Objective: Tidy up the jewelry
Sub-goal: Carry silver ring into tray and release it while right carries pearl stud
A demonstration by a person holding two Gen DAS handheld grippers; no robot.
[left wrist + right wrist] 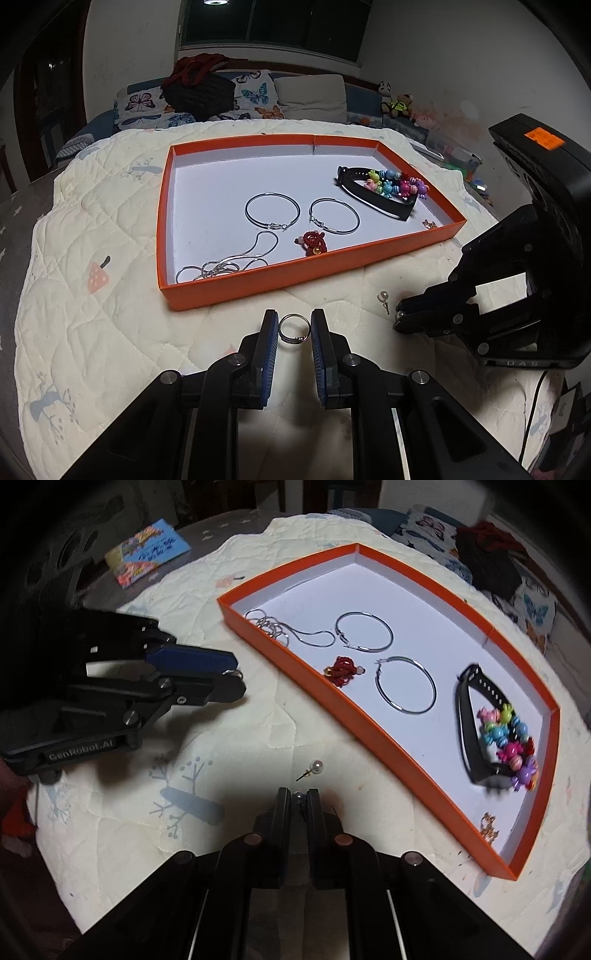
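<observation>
Beside the orange tray on the bed, left tongs clasp a silver ring; right tongs seemingly pinch a pearl stud. Both next need lifting over the rim.

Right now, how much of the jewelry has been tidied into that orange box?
Most of it. The orange box already holds two hoop earrings, a chain, a red charm, a black band and colourful beads. The left gripper holds a ring; the right gripper grips one pearl earring. Another pearl earring still lies on the quilt.
</observation>
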